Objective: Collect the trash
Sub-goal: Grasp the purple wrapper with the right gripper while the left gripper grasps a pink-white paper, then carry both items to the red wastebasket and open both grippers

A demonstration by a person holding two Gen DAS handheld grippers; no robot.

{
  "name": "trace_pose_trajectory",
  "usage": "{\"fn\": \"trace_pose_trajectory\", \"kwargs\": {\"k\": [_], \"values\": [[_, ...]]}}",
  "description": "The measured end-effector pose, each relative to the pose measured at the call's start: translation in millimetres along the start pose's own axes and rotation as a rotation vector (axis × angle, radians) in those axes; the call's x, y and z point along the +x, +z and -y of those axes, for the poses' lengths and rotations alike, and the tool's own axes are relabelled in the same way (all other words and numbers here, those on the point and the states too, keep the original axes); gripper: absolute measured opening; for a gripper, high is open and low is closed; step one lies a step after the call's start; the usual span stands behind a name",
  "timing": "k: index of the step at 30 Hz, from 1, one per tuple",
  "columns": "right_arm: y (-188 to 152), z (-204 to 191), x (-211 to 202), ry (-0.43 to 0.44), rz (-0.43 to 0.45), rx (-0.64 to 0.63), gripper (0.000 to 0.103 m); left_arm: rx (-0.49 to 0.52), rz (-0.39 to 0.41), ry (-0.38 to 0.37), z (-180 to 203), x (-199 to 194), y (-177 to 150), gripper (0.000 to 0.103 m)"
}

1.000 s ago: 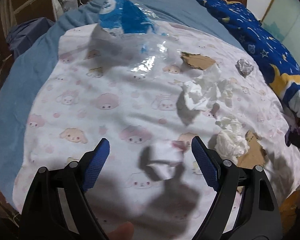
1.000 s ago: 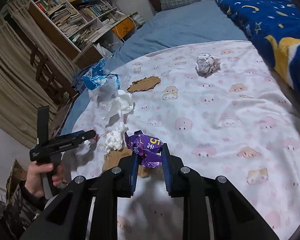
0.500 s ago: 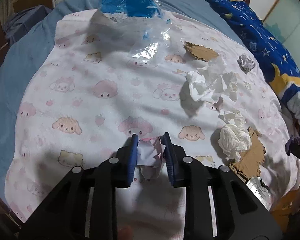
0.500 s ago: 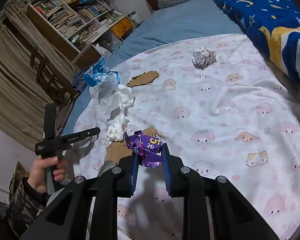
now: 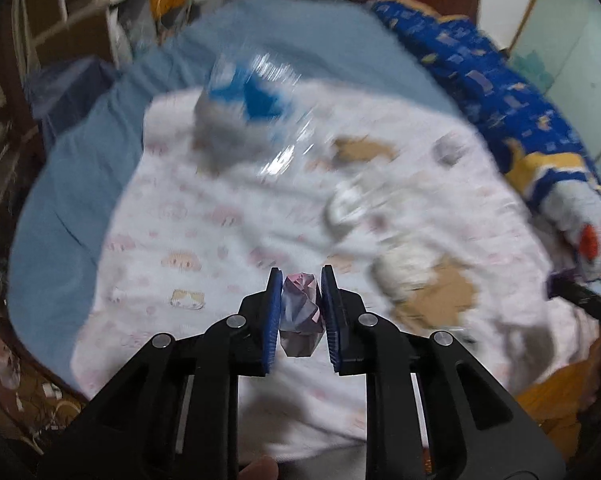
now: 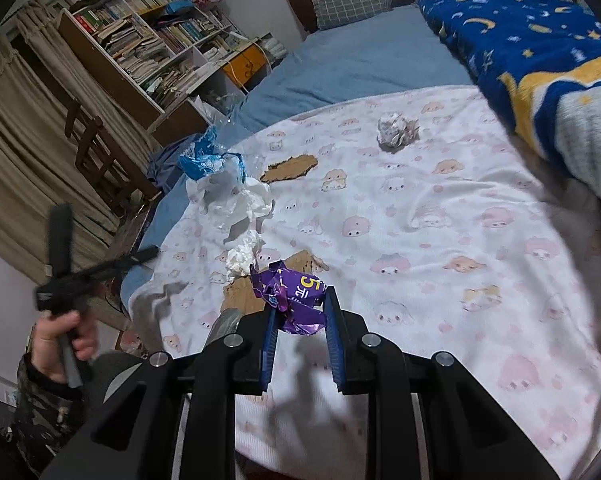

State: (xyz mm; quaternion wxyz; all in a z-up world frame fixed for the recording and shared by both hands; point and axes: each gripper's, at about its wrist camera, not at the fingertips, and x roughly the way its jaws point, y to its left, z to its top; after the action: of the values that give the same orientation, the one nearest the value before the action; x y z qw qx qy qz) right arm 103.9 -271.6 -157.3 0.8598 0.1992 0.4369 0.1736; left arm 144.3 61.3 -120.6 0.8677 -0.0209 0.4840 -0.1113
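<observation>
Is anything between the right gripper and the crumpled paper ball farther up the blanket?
Nothing on the blanket between them, but the right gripper is shut on a purple wrapper; the paper ball lies untouched.

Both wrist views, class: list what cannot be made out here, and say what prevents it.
- Left wrist view: blanket prints and loose trash, smeared by motion blur.
- Left gripper: crumpled paper's sides hidden by pads.
- Right gripper: purple wrapper's print is crumpled.
- No bin in frame.

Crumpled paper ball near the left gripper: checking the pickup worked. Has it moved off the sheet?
Yes. The paper ball has risen off the pink sheet, clamped in the left gripper.
</observation>
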Motion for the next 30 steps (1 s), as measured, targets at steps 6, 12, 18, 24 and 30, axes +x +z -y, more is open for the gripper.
{"fn": "trace_pose_trajectory", "kwargs": {"k": [6, 12, 18, 24, 30], "values": [[-7, -8, -81, -0.020, 0.076, -0.026, 0.023, 0.086, 0.142, -0.103, 69, -94, 7, 0.020], [-32, -10, -189, -0.049, 0.165, -0.026, 0.023, 0.196, 0.155, -0.232, 154, -131, -7, 0.020], [-92, 19, -271, -0.184, 0.167, 0.025, 0.023, 0.318, -0.008, -0.363, 245, -97, -53, 0.020], [-174, 99, -292, -0.273, 0.087, 0.240, 0.023, 0.428, -0.223, -0.387, 327, -28, -110, 0.020], [-258, 169, -256, -0.316, -0.035, 0.413, 0.023, 0.566, -0.430, -0.363, 386, 35, -185, 0.020]]}}
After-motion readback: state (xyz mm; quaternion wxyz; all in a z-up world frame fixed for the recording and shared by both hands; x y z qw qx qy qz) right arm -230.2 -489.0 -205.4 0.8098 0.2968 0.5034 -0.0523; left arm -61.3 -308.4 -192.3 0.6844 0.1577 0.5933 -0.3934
